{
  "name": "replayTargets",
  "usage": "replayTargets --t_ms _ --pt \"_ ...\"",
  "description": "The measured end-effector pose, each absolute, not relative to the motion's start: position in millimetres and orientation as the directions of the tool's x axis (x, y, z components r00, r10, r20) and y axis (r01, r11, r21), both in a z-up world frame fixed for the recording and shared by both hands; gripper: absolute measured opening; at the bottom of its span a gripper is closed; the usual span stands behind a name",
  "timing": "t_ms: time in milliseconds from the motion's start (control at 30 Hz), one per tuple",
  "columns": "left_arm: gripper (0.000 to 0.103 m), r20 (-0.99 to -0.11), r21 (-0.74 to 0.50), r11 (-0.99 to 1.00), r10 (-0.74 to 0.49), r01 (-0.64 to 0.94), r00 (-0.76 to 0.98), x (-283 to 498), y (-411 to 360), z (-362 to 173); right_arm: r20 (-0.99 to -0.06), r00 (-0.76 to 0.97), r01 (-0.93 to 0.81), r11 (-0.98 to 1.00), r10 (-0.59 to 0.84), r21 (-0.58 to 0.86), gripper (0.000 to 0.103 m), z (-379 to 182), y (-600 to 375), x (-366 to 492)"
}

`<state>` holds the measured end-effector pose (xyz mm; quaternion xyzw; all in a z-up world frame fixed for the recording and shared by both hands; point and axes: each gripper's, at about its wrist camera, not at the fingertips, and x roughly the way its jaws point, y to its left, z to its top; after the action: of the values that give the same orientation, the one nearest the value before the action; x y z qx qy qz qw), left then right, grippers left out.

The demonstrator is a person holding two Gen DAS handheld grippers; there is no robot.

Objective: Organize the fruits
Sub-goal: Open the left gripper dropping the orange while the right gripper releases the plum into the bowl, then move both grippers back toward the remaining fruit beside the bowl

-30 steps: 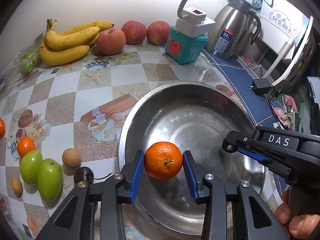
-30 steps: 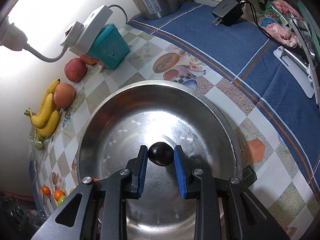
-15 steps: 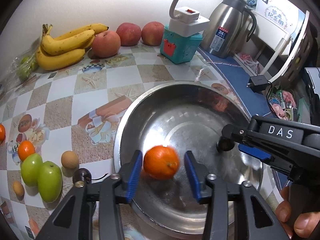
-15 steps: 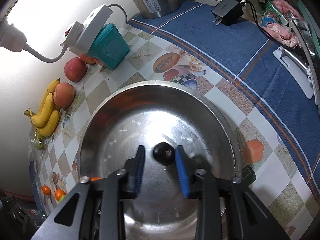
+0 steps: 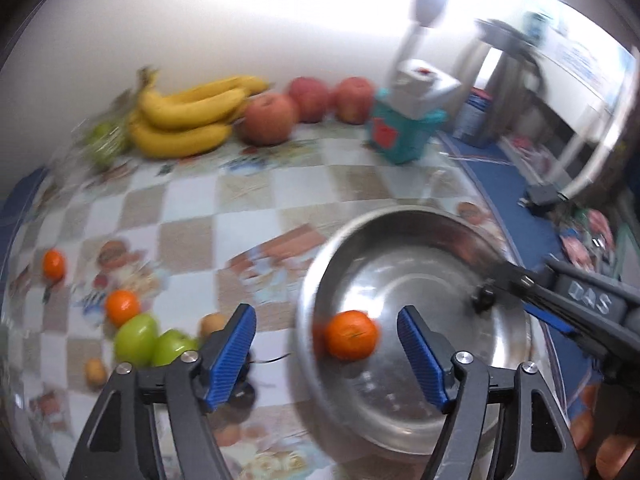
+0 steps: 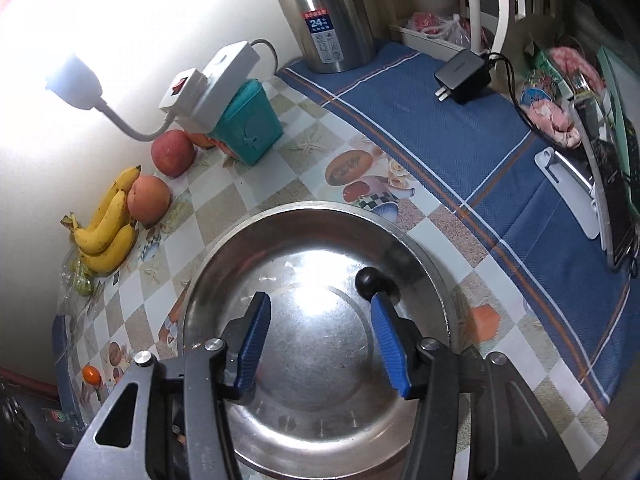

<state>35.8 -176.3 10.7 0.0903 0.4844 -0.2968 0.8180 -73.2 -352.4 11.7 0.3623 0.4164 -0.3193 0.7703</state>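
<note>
A steel bowl (image 5: 400, 220) (image 6: 224, 248) stands on the checkered table. An orange tangerine (image 5: 351, 335) lies inside it near its left wall, between my left gripper's fingers but free of them. My left gripper (image 5: 326, 354) is open and empty. A small dark fruit (image 6: 370, 281) lies in the bowl just beyond the right finger of my right gripper (image 6: 320, 336), which is open and empty. The right gripper (image 5: 552, 312) also shows at the bowl's right side in the left wrist view.
Bananas (image 5: 188, 116) (image 6: 108, 232) and red apples (image 5: 268, 118) (image 6: 172, 153) lie by the wall. Green apples (image 5: 154, 340), tangerines (image 5: 122, 306) and small brown fruits (image 5: 212, 324) lie left of the bowl. A teal box (image 6: 248, 124), a steel kettle (image 6: 324, 12) and a charger (image 6: 464, 76) stand behind.
Both grippers have opened wide. The tangerine left the left gripper and lies in the bowl. The dark fruit left the right gripper and rolled right. The left wrist view swung left.
</note>
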Motion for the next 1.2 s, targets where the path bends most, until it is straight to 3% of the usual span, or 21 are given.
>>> replayTargets --t_ms 100,367,500,600,667,800,867,1200 --pt "0.088 -0.874 -0.158 0.868 -0.345 0.472 0.341 50 -159 5 -0.880 0.436 0.792 0.545 -0.187 0.276 0.054 11 -350 -71" --pt "0.088 -0.935 -0.158 0.945 -0.236 0.287 0.263 71 -123 -23 -0.895 0.403 0.784 0.576 -0.190 0.231 0.054 8 -340 -66" --pt "0.103 -0.936 -0.169 0.944 -0.243 0.283 0.254 71 -118 -23 -0.906 0.385 0.775 0.595 -0.177 0.213 0.062 3 -336 -61" --pt "0.103 -0.936 -0.167 0.942 -0.244 0.290 0.254 71 -118 -20 -0.914 0.362 0.768 0.614 -0.184 0.180 0.065 0 -330 -57" --pt "0.103 -0.937 -0.172 0.942 -0.247 0.288 0.248 72 -115 -19 -0.917 0.350 0.767 0.621 -0.190 0.165 0.075 -1 -328 -56" --pt "0.103 -0.937 -0.199 0.943 -0.262 0.265 0.229 77 -107 -18 -0.920 0.340 0.759 0.636 -0.198 0.143 0.079 -3 -323 -55" --pt "0.103 -0.935 -0.218 0.946 -0.273 0.241 0.226 81 -99 -16 -0.920 0.338 0.755 0.640 -0.197 0.140 0.088 -3 -321 -55" --pt "0.103 -0.928 -0.259 0.958 -0.282 0.122 0.243 107 -35 -14 -0.927 0.321 0.753 0.646 -0.195 0.125 0.088 -9 -317 -53"
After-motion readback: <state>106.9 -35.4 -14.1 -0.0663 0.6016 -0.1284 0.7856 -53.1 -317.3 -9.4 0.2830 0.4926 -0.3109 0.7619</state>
